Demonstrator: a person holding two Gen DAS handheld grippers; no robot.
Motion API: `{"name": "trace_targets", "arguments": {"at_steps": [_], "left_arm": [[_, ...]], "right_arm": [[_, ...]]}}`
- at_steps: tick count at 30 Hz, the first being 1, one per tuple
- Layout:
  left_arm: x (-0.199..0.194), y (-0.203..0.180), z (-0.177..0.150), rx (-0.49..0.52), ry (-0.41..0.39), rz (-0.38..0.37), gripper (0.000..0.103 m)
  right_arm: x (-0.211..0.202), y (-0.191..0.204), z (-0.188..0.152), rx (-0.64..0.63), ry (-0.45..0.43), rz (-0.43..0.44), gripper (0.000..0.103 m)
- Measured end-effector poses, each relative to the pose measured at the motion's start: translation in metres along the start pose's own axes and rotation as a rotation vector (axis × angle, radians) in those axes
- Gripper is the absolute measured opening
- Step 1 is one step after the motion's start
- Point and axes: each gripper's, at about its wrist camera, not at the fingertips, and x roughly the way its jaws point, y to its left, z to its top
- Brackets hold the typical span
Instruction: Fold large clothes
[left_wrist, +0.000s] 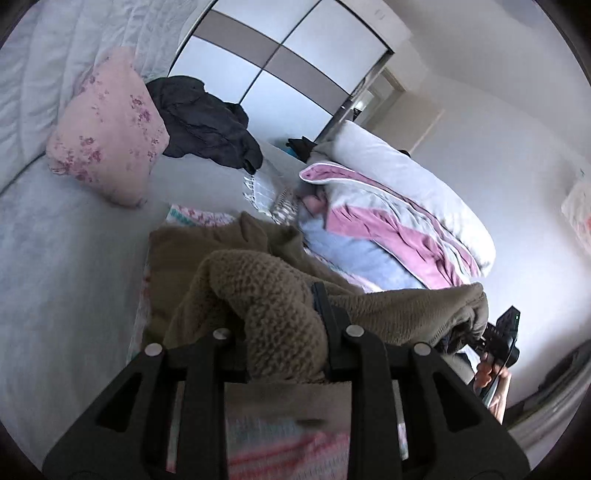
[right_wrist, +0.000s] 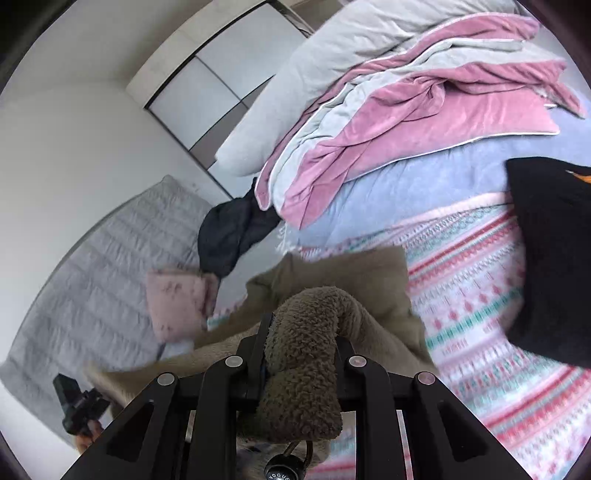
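Here both the left gripper and right gripper have jaws clamped on edges of the brown fleece garment, lifting it above the patterned bedspread, presumably to fold it.

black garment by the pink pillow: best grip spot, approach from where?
Judging from the black garment, crumpled in a heap beside the pink pillow: pinch a raised ridge fold near its top, coming from above. It lies bunched, with no flat edge showing. Both tools are shut on the brown fleece.
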Motion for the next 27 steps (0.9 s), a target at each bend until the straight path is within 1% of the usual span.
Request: {"name": "trace_targets", "arguments": {"at_steps": [2, 4, 7, 9, 11, 13, 14, 16, 17, 18, 19, 20, 21, 22, 23, 24, 26, 27], "left_arm": [[0.022, 0.01, 0.008, -0.01, 0.006, 0.022, 0.028], [0.052, 0.02, 0.018, 0.009, 0.008, 0.066, 0.028], [0.09, 0.037, 0.022, 0.024, 0.032, 0.123, 0.029], [0.119, 0.055, 0.021, 0.008, 0.071, 0.158, 0.031], [0.139, 0.068, 0.019, -0.018, 0.113, 0.17, 0.032], [0.16, 0.082, 0.012, -0.027, 0.164, 0.186, 0.033], [0.165, 0.084, 0.009, -0.019, 0.171, 0.189, 0.033], [0.167, 0.084, 0.007, -0.011, 0.177, 0.184, 0.035], [0.163, 0.082, 0.008, -0.013, 0.183, 0.174, 0.037], [0.159, 0.078, 0.01, -0.012, 0.192, 0.157, 0.042], [0.154, 0.076, 0.012, -0.01, 0.2, 0.132, 0.045], [0.153, 0.076, 0.014, -0.008, 0.205, 0.112, 0.054], [0.144, 0.071, 0.016, 0.003, 0.209, 0.08, 0.061], [0.141, 0.069, 0.017, 0.012, 0.207, 0.073, 0.063], [0.131, 0.064, 0.019, 0.032, 0.196, 0.071, 0.068], [0.125, 0.062, 0.02, 0.05, 0.179, 0.082, 0.077], [0.113, 0.058, 0.021, 0.087, 0.135, 0.099, 0.083], [0.107, 0.057, 0.021, 0.126, 0.117, 0.107, 0.083]], "right_arm": [[0.028, -0.002, 0.011, -0.014, 0.002, -0.034, 0.021], [0.062, -0.006, 0.019, -0.021, 0.012, -0.063, 0.021], [0.109, -0.02, 0.026, -0.004, 0.035, -0.092, 0.022], [0.138, -0.035, 0.027, 0.018, 0.061, -0.109, 0.023], [0.172, -0.052, 0.023, 0.053, 0.114, -0.135, 0.024], [0.192, -0.065, 0.018, 0.068, 0.136, -0.147, 0.026], [0.199, -0.07, 0.016, 0.077, 0.141, -0.146, 0.027], [0.203, -0.077, 0.015, 0.099, 0.146, -0.122, 0.031], [0.202, -0.079, 0.017, 0.116, 0.157, -0.096, 0.033], [0.2, -0.079, 0.02, 0.122, 0.167, -0.076, 0.038], [0.194, -0.078, 0.024, 0.126, 0.179, -0.034, 0.043], [0.186, -0.076, 0.029, 0.121, 0.186, 0.007, 0.045], [0.182, -0.074, 0.032, 0.116, 0.186, 0.027, 0.052], [0.172, -0.071, 0.038, 0.102, 0.175, 0.048, 0.06], [0.165, -0.069, 0.041, 0.09, 0.157, 0.052, 0.063], [0.155, -0.068, 0.046, 0.081, 0.132, 0.061, 0.066], [0.138, -0.07, 0.054, 0.072, 0.093, 0.091, 0.07], [0.133, -0.07, 0.056, 0.057, 0.082, 0.077, 0.071]]}}
